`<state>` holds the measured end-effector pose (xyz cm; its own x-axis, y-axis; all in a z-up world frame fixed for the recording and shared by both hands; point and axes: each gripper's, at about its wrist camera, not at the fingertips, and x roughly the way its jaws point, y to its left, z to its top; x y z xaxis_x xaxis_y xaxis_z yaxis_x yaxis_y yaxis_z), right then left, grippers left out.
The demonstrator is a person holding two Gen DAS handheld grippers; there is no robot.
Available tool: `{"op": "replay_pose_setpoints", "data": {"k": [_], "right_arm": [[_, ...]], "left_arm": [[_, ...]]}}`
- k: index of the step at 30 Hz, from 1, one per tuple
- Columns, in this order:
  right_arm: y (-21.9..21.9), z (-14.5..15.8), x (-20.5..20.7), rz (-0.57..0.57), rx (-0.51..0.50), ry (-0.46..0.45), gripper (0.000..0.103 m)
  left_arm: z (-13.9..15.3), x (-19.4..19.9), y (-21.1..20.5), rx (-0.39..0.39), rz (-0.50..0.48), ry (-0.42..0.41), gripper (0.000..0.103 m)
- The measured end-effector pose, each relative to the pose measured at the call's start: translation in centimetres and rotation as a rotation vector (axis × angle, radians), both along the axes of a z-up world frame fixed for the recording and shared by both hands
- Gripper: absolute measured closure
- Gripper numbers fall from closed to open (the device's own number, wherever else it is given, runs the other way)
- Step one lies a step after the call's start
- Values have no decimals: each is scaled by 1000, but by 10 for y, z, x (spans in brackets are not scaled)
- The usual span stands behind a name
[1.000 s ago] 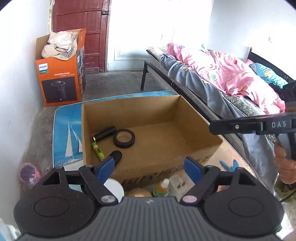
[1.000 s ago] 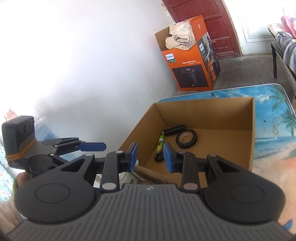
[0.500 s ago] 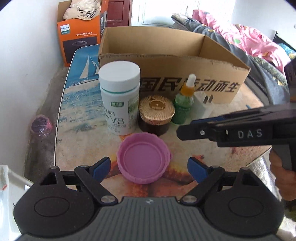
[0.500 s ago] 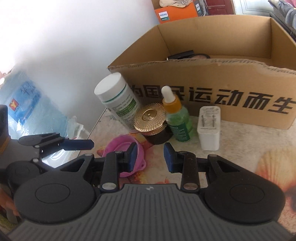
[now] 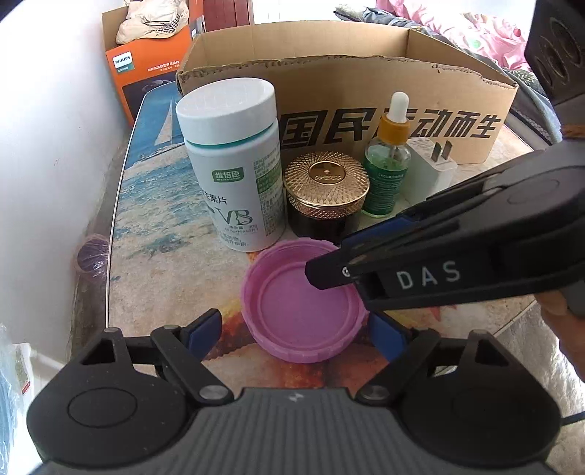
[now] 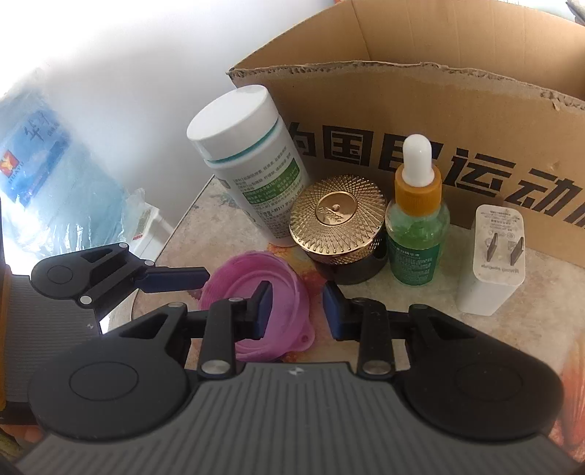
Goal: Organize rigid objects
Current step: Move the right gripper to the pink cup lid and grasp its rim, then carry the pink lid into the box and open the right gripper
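Left wrist view: left hand-held gripper (image 5: 296,330), jaws wide & just narrowing, straddles round pink plastic lid (image 5: 303,303); right hand-held gripper (image 6: 297,310) narrow, empty.

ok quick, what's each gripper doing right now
left gripper: open, jaws just closing a little, either side of the round pink plastic lid, not gripping it.
right gripper: narrowly open, holding nothing.

An orange printed carton (image 5: 146,73) holding what looks like crumpled cloth (image 5: 153,22).
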<state>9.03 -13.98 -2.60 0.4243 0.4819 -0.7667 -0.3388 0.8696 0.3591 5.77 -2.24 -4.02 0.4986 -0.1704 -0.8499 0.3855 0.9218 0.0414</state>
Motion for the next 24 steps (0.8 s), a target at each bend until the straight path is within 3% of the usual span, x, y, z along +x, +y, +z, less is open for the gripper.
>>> {"op": "replay_pose_setpoints", "data": {"k": [4,6,15,24], "right_arm": [[10,-4,3,14,-18,-6,77],[15,-6,4,27,-24,-3,85],[18,-3,-8,21,-44,-10,88],[12,42,-44,43,-49,-116,87]], "left_arm": [[0,2,1,-17,-1,1,22],[1,2,0,-21,-4,-8,29],[7,-9,-8,-32,-8,-34,29],[47,-41,-9,-53,-9,-132,30]]}}
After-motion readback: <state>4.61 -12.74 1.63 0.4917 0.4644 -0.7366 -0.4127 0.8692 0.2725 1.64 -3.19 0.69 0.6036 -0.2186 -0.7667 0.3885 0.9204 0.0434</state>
